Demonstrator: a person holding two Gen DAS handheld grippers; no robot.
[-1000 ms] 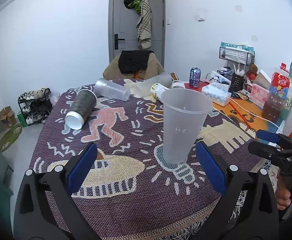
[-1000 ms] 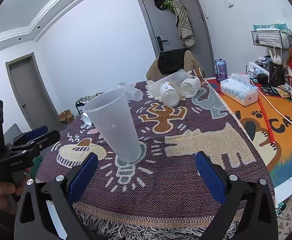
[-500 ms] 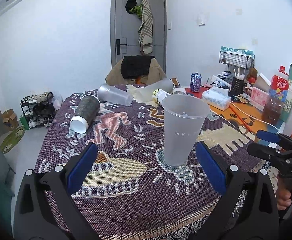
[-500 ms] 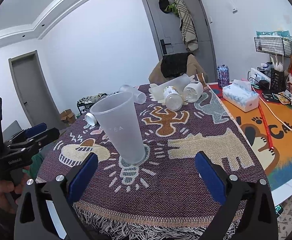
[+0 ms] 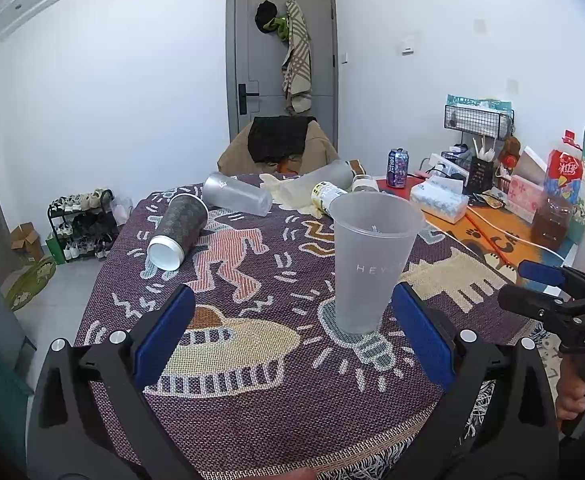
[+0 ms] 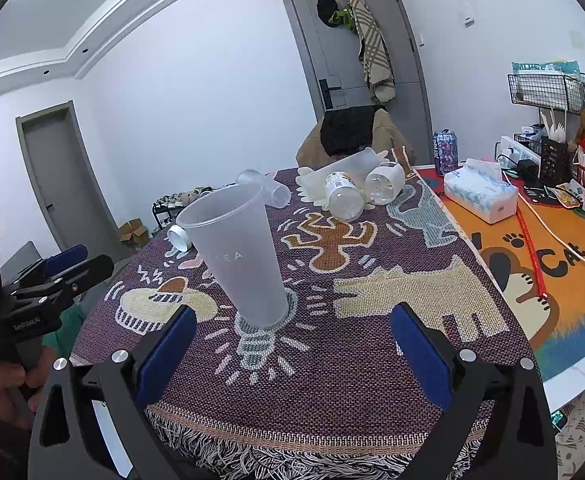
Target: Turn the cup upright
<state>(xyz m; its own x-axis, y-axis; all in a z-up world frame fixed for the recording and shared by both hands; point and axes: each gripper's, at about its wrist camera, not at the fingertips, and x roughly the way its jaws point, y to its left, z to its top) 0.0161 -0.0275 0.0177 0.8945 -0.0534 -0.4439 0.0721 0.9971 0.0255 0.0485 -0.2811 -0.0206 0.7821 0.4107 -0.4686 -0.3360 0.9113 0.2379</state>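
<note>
A frosted clear plastic cup (image 5: 366, 264) stands upright, mouth up, on the patterned cloth; it also shows in the right wrist view (image 6: 240, 256). My left gripper (image 5: 292, 332) is open and empty, held back from the cup, which stands free just beyond the right finger. My right gripper (image 6: 290, 344) is open and empty, near the table's front edge, the cup beyond its left finger. Each gripper shows in the other's view: the right gripper (image 5: 540, 288) at the right, the left gripper (image 6: 72, 264) at the left.
A dark paper cup (image 5: 176, 224) and a clear cup (image 5: 236, 199) lie on their sides at the far left. Several bottles (image 6: 344, 196) lie at the back. A tissue box (image 6: 480, 196), a can (image 6: 445, 152) and a wire rack (image 6: 548, 88) are at the right.
Both grippers have drawn back and risen a little from the upright cup. The cup has stayed in place.
</note>
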